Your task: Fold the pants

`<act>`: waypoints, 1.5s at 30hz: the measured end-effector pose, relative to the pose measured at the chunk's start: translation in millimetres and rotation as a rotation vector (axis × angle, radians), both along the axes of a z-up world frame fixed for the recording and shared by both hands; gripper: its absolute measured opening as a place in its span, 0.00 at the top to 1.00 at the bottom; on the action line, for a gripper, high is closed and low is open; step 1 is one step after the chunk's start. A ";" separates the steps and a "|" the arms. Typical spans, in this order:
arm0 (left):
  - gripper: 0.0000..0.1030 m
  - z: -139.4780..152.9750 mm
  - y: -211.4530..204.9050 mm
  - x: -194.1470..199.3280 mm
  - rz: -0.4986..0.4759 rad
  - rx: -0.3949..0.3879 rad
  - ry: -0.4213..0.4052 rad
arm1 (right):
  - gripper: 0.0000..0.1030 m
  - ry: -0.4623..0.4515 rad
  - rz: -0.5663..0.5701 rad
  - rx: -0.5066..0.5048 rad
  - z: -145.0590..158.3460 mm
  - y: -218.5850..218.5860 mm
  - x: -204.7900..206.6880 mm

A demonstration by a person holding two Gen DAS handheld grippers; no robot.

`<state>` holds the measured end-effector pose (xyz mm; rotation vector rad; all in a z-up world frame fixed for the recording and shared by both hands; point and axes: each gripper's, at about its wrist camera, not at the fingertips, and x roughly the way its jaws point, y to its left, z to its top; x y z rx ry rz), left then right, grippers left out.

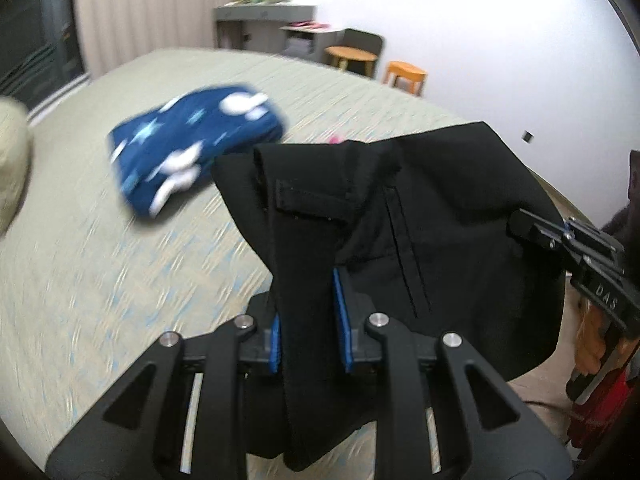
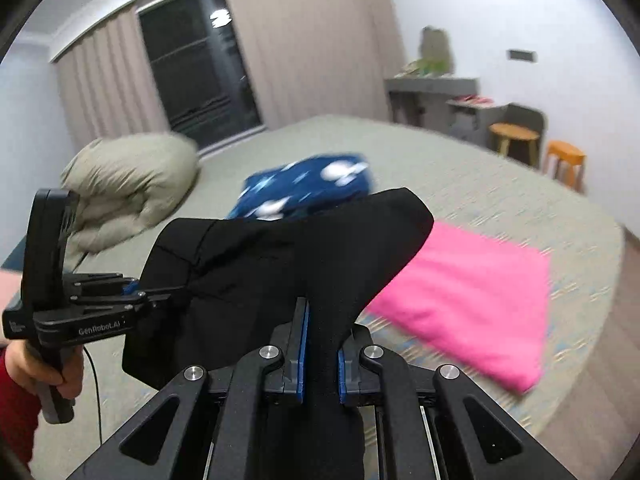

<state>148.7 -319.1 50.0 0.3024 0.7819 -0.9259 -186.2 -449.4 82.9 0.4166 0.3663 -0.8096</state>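
Note:
The black pants (image 1: 420, 216) hang in the air above the bed, held at the waistband between both grippers. My left gripper (image 1: 308, 320) is shut on a bunched part of the waistband, blue pads pressing the cloth. In that view my right gripper (image 1: 520, 226) grips the pants' right edge. In the right wrist view the black pants (image 2: 280, 264) are clamped by my right gripper (image 2: 322, 356), and my left gripper (image 2: 160, 294) holds their left edge.
A bed (image 2: 460, 168) with a grey-green cover lies below. On it are a blue star-print folded garment (image 1: 192, 148), a pink folded cloth (image 2: 468, 296) and a rolled beige duvet (image 2: 128, 196). Two stools (image 1: 404, 76) and a grey desk (image 1: 264, 20) stand by the wall.

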 end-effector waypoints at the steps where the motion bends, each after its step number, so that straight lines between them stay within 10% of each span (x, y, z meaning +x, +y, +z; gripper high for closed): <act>1: 0.77 7.8 -25.0 5.4 -0.023 0.004 -0.012 | 0.91 -0.009 -0.022 -0.006 3.7 -9.7 -7.6; 8: 0.77 22.3 -135.6 28.1 -0.102 0.024 -0.090 | 0.91 -0.056 -0.150 0.008 11.7 -90.1 -55.5; 15: 0.52 -66.9 -208.0 70.5 -0.015 0.244 -0.073 | 0.81 0.063 -0.270 0.276 -64.1 -184.6 -61.7; 21: 0.34 -85.7 -206.4 61.2 -0.012 0.251 -0.174 | 0.62 0.126 -0.338 0.287 -104.7 -183.2 -70.1; 45: 0.24 22.3 -84.0 -37.3 0.044 0.082 -0.295 | 0.61 0.111 -0.277 0.094 -2.6 -49.4 -58.4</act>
